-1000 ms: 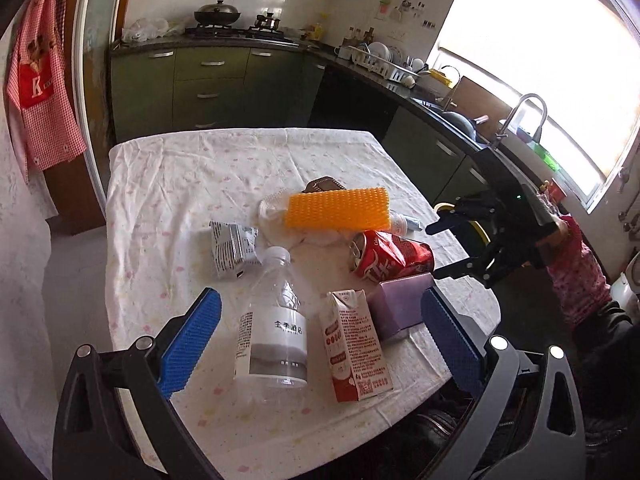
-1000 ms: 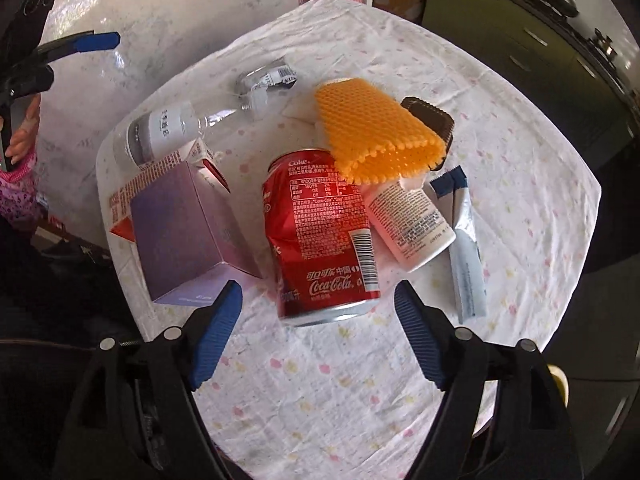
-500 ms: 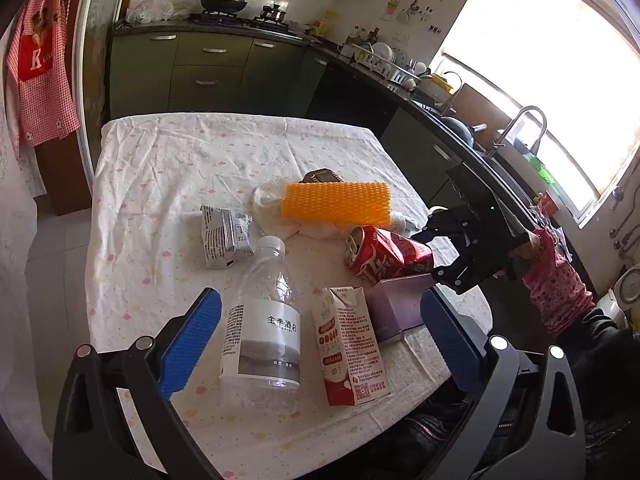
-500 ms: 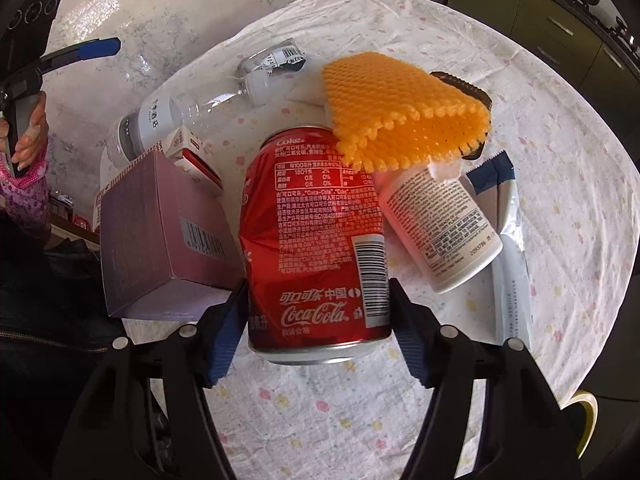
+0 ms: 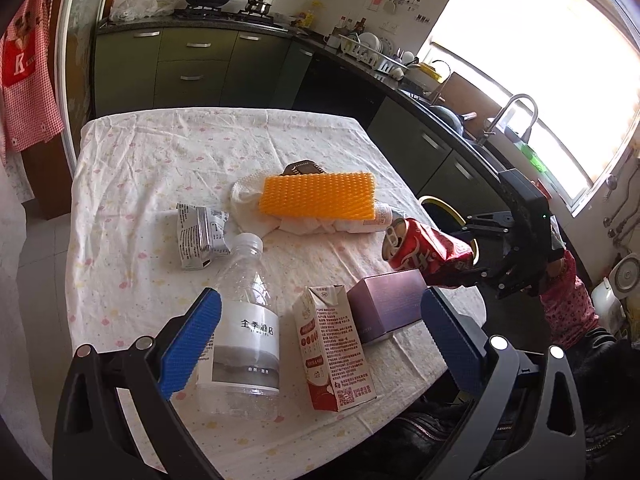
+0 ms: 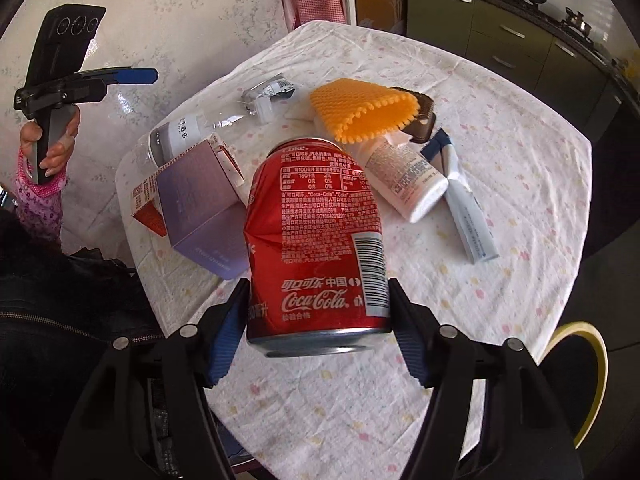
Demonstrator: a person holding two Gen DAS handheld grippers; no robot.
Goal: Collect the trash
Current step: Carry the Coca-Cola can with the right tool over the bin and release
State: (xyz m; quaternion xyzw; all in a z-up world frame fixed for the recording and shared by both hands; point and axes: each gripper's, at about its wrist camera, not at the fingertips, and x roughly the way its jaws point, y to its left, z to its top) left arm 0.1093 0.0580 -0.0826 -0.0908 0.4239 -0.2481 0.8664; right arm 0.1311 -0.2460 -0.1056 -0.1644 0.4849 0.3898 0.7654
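Observation:
My right gripper (image 6: pixel 318 320) is shut on a dented red cola can (image 6: pixel 316 240), blue pads pressed on both sides near its base. In the left wrist view the can (image 5: pixel 424 252) hangs tilted above the table's right edge, held by the right gripper (image 5: pixel 476 256). My left gripper (image 5: pixel 320 320) stands open low over the near table edge. A clear water bottle (image 5: pixel 244 328) and a red-and-white carton (image 5: pixel 336 348) lie between its fingers, untouched. A purple box (image 5: pixel 388 304) sits beside the carton.
On the flowered tablecloth (image 5: pixel 160 152) lie an orange bristly pad (image 5: pixel 316 196) on white tissue (image 5: pixel 248 204), a crumpled wrapper (image 5: pixel 200 232), a white tube (image 6: pixel 408 176), a blue-white sachet (image 6: pixel 468 216) and a brown paper cup (image 6: pixel 422 120). A yellow-rimmed bin (image 6: pixel 580 360) stands off the table's right edge.
My right gripper closed on the cola can and lifted it off the cloth toward the table's edge. The left gripper edged a little closer to the bottle and carton.

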